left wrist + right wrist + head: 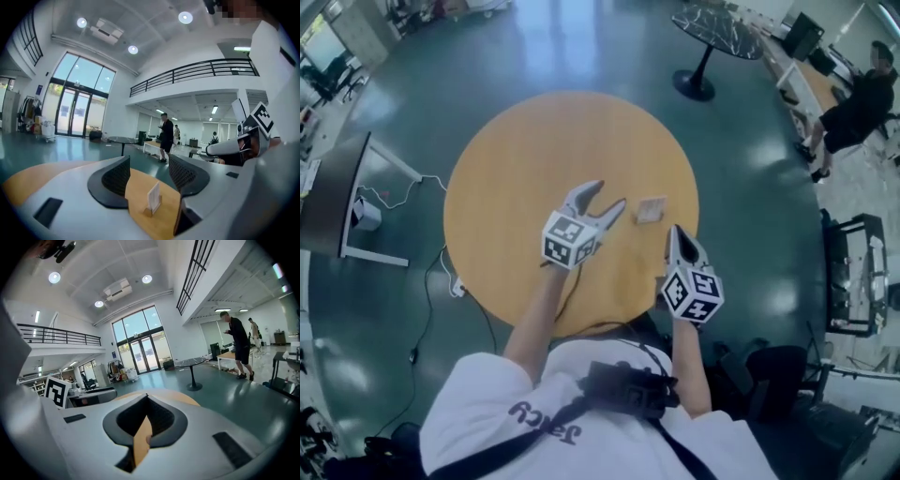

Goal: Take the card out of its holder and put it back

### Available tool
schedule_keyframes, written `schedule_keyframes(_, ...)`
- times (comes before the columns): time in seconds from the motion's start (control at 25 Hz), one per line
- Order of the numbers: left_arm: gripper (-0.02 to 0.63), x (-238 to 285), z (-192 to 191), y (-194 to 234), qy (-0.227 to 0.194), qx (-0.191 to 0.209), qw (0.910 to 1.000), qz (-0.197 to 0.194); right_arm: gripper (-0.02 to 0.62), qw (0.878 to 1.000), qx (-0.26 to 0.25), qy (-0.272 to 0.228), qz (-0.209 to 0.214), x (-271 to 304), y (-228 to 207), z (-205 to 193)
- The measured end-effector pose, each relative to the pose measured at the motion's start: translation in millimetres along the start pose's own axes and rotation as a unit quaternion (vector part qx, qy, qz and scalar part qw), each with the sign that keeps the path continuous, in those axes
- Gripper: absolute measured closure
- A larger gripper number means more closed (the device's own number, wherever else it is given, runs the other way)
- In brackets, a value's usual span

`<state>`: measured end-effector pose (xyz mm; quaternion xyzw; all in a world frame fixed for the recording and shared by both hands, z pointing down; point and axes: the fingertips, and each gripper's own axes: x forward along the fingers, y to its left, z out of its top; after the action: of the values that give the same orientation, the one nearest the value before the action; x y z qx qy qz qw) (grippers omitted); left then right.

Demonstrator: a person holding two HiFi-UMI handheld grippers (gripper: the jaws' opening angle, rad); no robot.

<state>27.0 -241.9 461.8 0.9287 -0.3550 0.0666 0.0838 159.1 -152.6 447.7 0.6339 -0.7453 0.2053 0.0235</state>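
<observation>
Teal polished floor (534,47) spreads through a tall hall with glass doors (75,112) and a railed balcony (197,70). At the middle stands a round wooden worktop (516,159), bare but for one small item. That is the card (651,209), white and upright in its little wooden holder (149,211), standing right of the worktop's centre.

The left gripper (609,194) reaches over the worktop from the near side, and its jaws stand wide apart, released, with nothing clasped. Its tips are just beside the card, on the card's left, and do not touch it. In the left gripper view the card (153,197) shows in the gap between the two dark pads (117,176), clear of both and slotted in the holder. The card leans a little.

The right gripper (675,232) hangs over the worktop's near right edge, near the card. Its jaws are clenched together on nothing. The right gripper view shows the pads (161,418) meeting at their tips (146,399), with only a thin sliver of worktop seen below.

Beyond the worktop, a black round table (717,28) stands on a single leg. A person in dark clothes (862,103) is at the far right, by a long bench (811,80). A desk (337,192) sits at the left, and a cable (427,300) trails across the floor.
</observation>
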Motion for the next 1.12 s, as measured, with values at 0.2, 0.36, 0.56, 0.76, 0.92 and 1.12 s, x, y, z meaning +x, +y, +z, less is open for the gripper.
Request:
schedule_keyframes(0.2,0.342,-32,26,-23,-0.027,-0.011,0.9995,0.014,0.575,1.0,-0.004,-0.022,0.005,-9,24,6)
schedule_keyframes(0.36,0.366,-57,44,-35,-0.069,-0.014,0.9969,0.034,0.575,0.999,-0.01,-0.032,0.005,-16,41,6)
schedule_keyframes(0.56,0.467,-71,41,-51,-0.087,-0.01,0.9951,0.045,0.575,0.999,-0.02,-0.05,0.004,-23,52,9)
schedule_keyframes(0.76,0.588,-77,50,-62,-0.104,-0.005,0.9929,0.057,0.575,0.996,-0.048,-0.072,0.003,-29,62,25)
schedule_keyframes(0.92,0.595,-78,67,-69,-0.125,0.005,0.9902,0.062,0.577,0.994,-0.076,-0.075,-0.001,-29,68,28)
schedule_keyframes(1.12,0.595,-76,68,-76,-0.127,0.0,0.9899,0.062,0.577,0.993,-0.093,-0.073,0.008,-28,76,26)
